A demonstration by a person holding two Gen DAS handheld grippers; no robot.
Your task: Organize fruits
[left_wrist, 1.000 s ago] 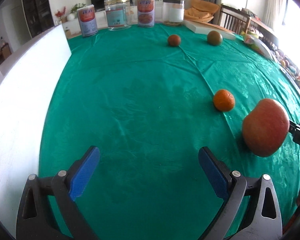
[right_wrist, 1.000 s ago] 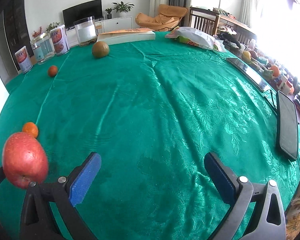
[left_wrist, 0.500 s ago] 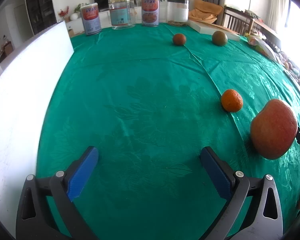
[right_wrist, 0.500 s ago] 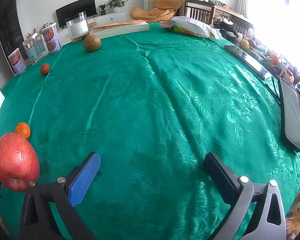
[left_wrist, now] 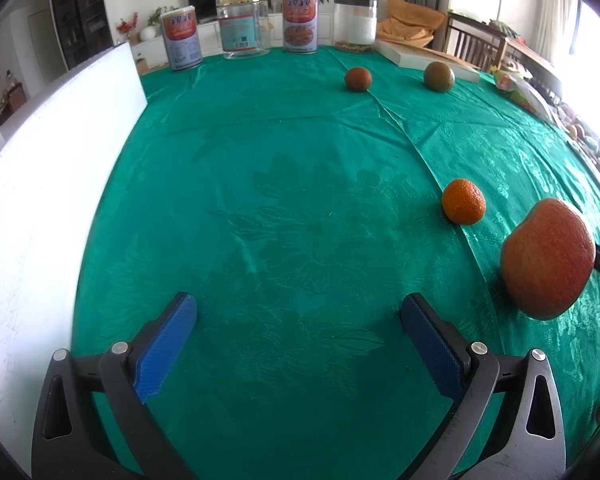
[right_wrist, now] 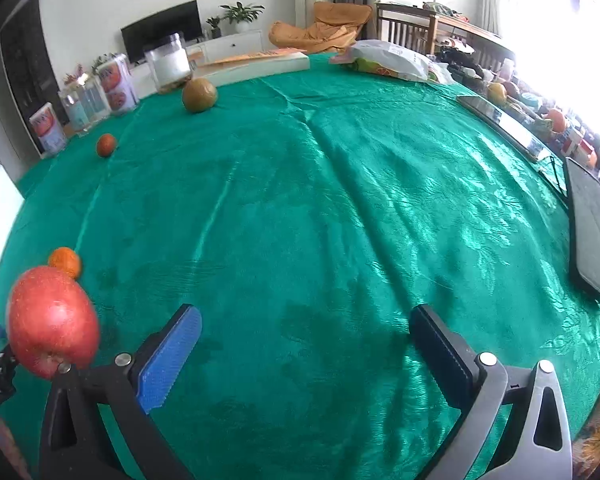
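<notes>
Basically both grippers wide apart, nothing between the pads. Left gripper (left_wrist: 298, 344) hovers over the green patterned tablecloth (left_wrist: 284, 184), blue-padded fingers spread, bare cloth under them. Right gripper (right_wrist: 306, 354) same, jaws spread over bare cloth.

Big red apple (left_wrist: 547, 258) sits on the cloth to the right of the left gripper, near its right finger but not touching; in the right wrist view the same apple (right_wrist: 52, 326) is at the far left, just beside that gripper's left finger. Can't tell if it touches the finger base there. Small orange mandarin (left_wrist: 463, 201) lies just past the apple, close, apart from it; also seen at (right_wrist: 65, 262).

Farther back: small reddish-brown round fruit (left_wrist: 357, 79) and larger green-brown round fruit (left_wrist: 439, 76), well apart from the near pair, separate from each other.

Far table edge: two printed tin cans (left_wrist: 181, 38), clear glass jar (left_wrist: 243, 26), clear container with white contents (left_wrist: 355, 22), flat white box (left_wrist: 428, 58). White board (left_wrist: 32, 184) along the left side. Black tablet (right_wrist: 590, 228) lies flat at the right edge, plastic bag (right_wrist: 388, 62) at the far side.
</notes>
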